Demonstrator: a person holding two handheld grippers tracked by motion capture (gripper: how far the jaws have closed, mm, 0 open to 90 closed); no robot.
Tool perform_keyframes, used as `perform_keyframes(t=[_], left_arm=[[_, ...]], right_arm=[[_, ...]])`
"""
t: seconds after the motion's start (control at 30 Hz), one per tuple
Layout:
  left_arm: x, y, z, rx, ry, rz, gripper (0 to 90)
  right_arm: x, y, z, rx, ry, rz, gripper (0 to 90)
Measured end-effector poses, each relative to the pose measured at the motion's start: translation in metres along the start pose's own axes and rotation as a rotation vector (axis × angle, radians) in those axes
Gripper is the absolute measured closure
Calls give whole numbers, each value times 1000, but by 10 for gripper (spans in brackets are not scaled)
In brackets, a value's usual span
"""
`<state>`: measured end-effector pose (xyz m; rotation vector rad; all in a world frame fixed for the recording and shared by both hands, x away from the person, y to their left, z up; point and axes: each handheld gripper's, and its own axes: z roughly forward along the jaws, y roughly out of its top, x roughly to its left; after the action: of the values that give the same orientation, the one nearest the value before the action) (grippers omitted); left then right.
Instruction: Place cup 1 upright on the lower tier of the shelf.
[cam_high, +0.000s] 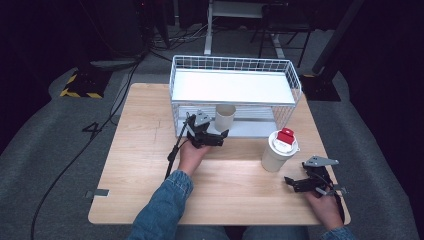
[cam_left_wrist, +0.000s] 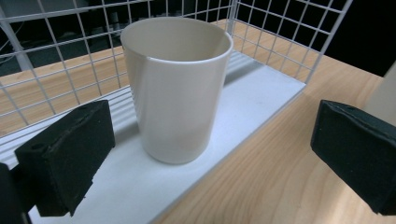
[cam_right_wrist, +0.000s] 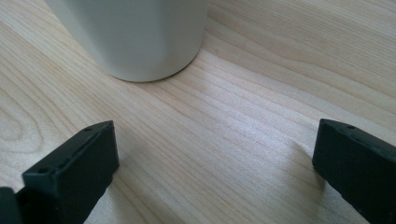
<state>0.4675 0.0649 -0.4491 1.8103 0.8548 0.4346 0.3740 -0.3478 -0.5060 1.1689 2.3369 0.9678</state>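
A cream cup (cam_high: 225, 117) stands upright and empty on the lower shelf of a white wire rack (cam_high: 231, 62). My left gripper (cam_high: 221, 136) sits just in front of it with its jaws wide open. In the left gripper view the cup (cam_left_wrist: 177, 88) stands beyond the two pads, untouched, and my left gripper (cam_left_wrist: 210, 158) holds nothing. A second white cup (cam_high: 276, 153) with a red piece (cam_high: 286, 135) on top stands on the table at the right. My right gripper (cam_high: 294, 183) rests open near it, and in the right gripper view the cup's base (cam_right_wrist: 135, 37) is ahead of my right gripper (cam_right_wrist: 215, 168).
The rack's upper shelf (cam_high: 235, 87) is a bare white board with wire walls. The wooden table (cam_high: 145, 165) has free room at the left and the front. A black cable (cam_high: 172, 155) trails from the left gripper. Wire mesh (cam_left_wrist: 289, 32) closes the shelf's far end.
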Motion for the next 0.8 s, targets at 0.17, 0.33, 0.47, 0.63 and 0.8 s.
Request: perform_keyframes(t=[0.17,0.33,0.47,0.63,0.8], left_arm=[[-1,0,-16,3,-17,7,11],[-3,2,-35,-21,-31,19,13],[-6,3,-53,-20,-40,44,20],[-8,-2,-70,-16,-52,57,58],[-12,-5,-88,-10,-33,81,58]], right_arm=[[0,0,0,0,0,0,5],[0,0,0,0,0,0,4],[0,0,0,0,0,0,4],[0,0,0,0,0,0,4],[0,0,0,0,0,0,4]])
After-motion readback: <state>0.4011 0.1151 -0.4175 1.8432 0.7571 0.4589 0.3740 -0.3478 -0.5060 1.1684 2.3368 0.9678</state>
